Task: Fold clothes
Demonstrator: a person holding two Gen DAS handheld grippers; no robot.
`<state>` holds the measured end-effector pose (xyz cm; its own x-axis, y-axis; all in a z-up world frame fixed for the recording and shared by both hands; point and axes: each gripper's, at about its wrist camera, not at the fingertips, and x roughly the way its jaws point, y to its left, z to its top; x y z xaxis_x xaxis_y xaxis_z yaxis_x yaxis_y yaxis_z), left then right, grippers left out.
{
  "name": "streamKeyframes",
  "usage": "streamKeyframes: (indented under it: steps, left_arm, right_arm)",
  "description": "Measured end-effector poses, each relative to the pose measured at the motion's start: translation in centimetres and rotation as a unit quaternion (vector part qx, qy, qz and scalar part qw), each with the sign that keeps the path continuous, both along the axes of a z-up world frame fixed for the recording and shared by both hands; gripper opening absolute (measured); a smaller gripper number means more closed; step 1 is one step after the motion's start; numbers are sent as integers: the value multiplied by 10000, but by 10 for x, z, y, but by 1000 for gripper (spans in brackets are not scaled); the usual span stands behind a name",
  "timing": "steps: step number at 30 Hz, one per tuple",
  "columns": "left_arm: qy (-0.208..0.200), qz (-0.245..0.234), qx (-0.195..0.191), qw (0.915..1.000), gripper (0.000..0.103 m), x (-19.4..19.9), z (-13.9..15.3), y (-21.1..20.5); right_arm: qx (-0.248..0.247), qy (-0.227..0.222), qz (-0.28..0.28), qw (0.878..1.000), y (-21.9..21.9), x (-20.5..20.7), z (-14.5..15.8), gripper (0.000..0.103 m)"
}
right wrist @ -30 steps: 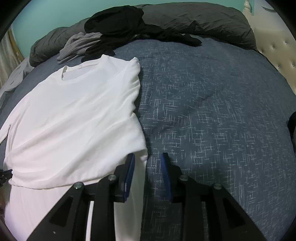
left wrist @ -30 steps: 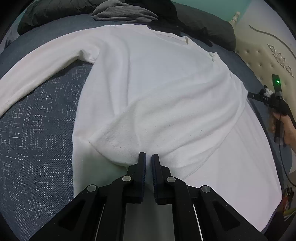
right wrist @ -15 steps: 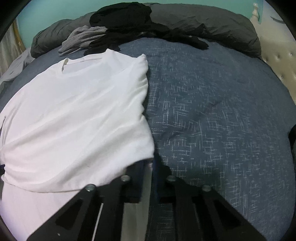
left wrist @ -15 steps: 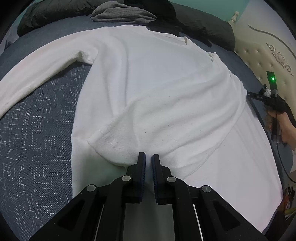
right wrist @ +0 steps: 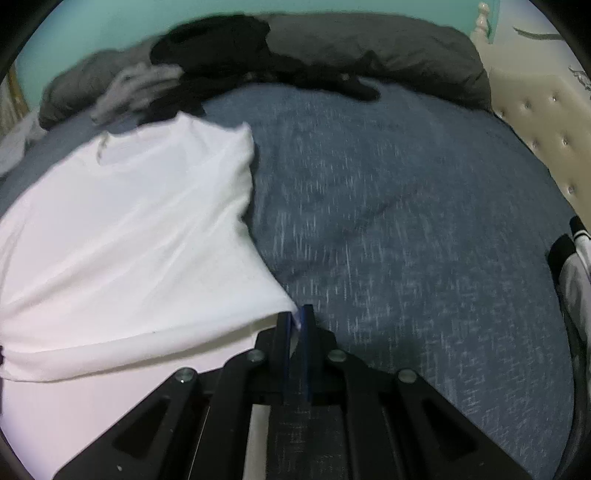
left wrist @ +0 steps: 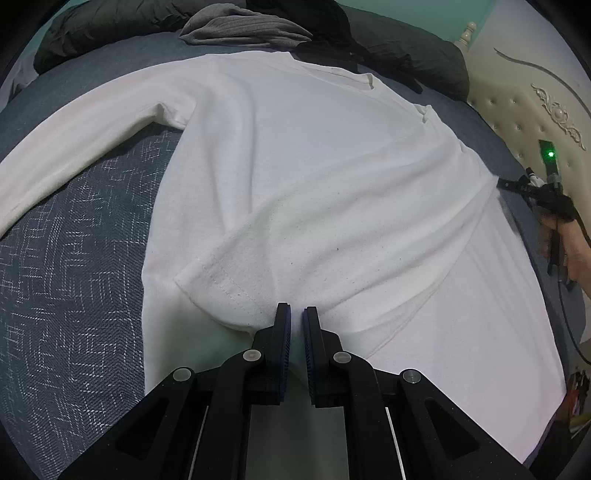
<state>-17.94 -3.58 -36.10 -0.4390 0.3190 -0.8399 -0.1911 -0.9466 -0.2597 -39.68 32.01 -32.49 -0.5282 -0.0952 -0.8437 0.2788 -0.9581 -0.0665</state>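
Note:
A white long-sleeved shirt (left wrist: 314, 177) lies spread on the blue bedspread (left wrist: 74, 277). One sleeve (left wrist: 332, 258) is folded across its body, and the other sleeve (left wrist: 74, 147) stretches out to the left. My left gripper (left wrist: 296, 314) is shut at the folded sleeve's lower edge near the cuff, with white cloth between its pads. In the right wrist view the shirt (right wrist: 129, 240) fills the left half. My right gripper (right wrist: 295, 317) is shut on the corner of its folded side edge, and a sliver of white shows between the pads. The right gripper (left wrist: 517, 184) also appears at the shirt's right side, held by a hand.
Dark grey bedding (right wrist: 369, 48) runs along the far end of the bed. Grey clothes (left wrist: 240, 26) and black clothes (right wrist: 221, 55) are heaped there. A cream tufted headboard (right wrist: 546, 122) stands at the right. Bare bedspread (right wrist: 406, 240) lies to the right of the shirt.
My right gripper's jaws have shut on the shirt's side edge, and that corner is drawn up to the fingertips. The left gripper and the sleeve have stayed put.

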Motion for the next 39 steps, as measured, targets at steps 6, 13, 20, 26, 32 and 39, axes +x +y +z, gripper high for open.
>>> streamKeyframes:
  steps: [6, 13, 20, 26, 32, 39]
  left_arm:
    - [-1, -13, -30, 10000, 7, -4, 0, 2]
    - [15, -26, -109, 9999, 7, -7, 1, 9]
    - [44, -9, -89, 10000, 7, -2, 1, 6]
    - [39, 11, -41, 10000, 7, 1, 2, 2]
    - [68, -16, -88, 9999, 7, 2, 2, 5]
    - [103, -55, -110, 9999, 7, 5, 2, 3]
  right_arm:
    - [-344, -195, 5, 9992, 8, 0, -6, 5]
    - [-644, -453, -25, 9969, 43, 2, 15, 9]
    - [-1059, -63, 103, 9943, 14, -41, 62, 15]
    - [-1044, -160, 31, 9944, -43, -105, 63, 38]
    - [-631, -247, -98, 9976, -73, -152, 55, 41]
    - [-431, -521, -227, 9975, -91, -183, 26, 33]
